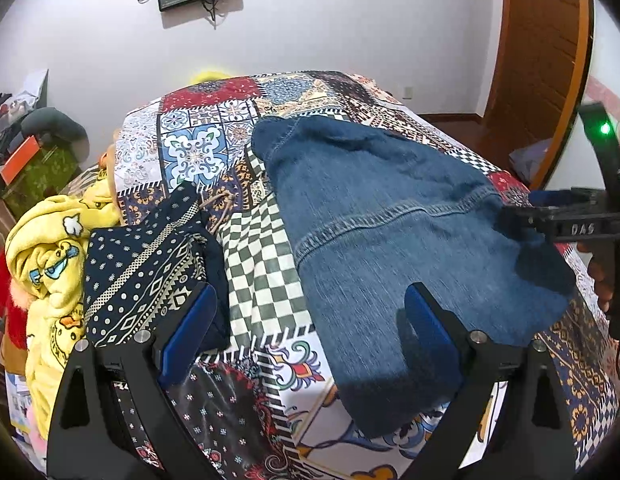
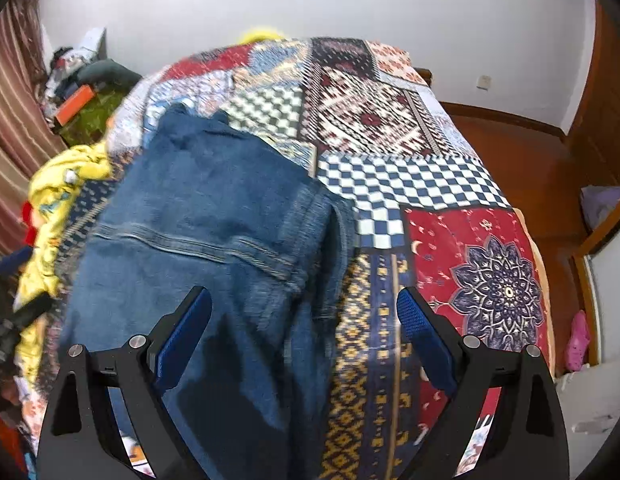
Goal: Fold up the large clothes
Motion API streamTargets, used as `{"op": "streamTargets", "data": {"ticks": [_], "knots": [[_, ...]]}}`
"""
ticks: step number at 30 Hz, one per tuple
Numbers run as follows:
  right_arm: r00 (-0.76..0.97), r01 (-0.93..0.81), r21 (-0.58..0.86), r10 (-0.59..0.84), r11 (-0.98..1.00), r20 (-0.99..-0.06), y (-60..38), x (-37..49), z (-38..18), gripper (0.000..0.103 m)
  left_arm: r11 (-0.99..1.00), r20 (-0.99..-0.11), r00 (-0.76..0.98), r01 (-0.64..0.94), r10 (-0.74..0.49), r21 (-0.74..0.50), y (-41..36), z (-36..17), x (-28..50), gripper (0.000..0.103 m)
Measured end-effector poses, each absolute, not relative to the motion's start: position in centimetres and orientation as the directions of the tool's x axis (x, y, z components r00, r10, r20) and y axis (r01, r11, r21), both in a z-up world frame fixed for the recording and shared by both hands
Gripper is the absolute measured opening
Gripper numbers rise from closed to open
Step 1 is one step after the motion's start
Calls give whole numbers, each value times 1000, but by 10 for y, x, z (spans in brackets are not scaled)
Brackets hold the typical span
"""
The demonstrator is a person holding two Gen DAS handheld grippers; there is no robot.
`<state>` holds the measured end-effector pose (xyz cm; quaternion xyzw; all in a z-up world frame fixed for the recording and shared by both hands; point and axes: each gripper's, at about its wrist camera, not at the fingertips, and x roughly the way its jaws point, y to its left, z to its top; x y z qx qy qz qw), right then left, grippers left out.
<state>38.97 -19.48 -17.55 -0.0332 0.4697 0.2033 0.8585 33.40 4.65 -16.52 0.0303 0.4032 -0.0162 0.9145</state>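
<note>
Both pairs of fingers stand wide apart and hold nothing. The left gripper point(image 1: 310, 320) hangs over the near edge of the jeans point(image 1: 390, 248), one blue pad above the denim and the other above a dark patterned cloth point(image 1: 149, 264) just to the left of it. The right gripper point(image 2: 303, 320) straddles the right edge of the jeans point(image 2: 197, 220), one pad over denim and the other over the bedspread point(image 2: 430, 184). The jeans lie on the bed, reaching away from the fingers, apparently doubled leg on leg, with a stitched seam running across them; the far end is rumpled. By my reading the first fold is done and the crosswise folds are left. The denim looks thick, stiff and mid-blue with pale topstitching. The bedspread is a smooth printed patchwork of checks, medallions and tile patterns. Farther left, past the dark cloth, a soft yellow fleece point(image 1: 49, 248) with cartoon prints sits crumpled in a heap.
</note>
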Motion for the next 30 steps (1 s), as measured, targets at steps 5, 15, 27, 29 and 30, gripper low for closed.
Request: {"op": "streamTargets", "data": {"ticks": [5, 15, 27, 29, 30], "knots": [[453, -371, 142, 313, 918, -835, -216, 392, -178, 92, 998, -733, 679, 22, 26, 55, 57, -163, 339, 95], [475, -379, 229, 401, 897, -784, -241, 371, -140, 92, 994, -750, 653, 36, -103, -104, 81, -151, 348, 95], [169, -353, 495, 575, 793, -800, -215, 395, -212, 92, 828, -764, 384, 2, -518, -561, 92, -231, 405, 95], [118, -347, 557, 625, 754, -772, -215, 405, -225, 93, 814, -758, 366, -4, -539, -581, 88, -239, 414, 95], [94, -337, 585, 644, 738, -759, -215, 410, -228, 95, 801, -747, 360, -2, -558, -599, 86, -242, 419, 95]]}}
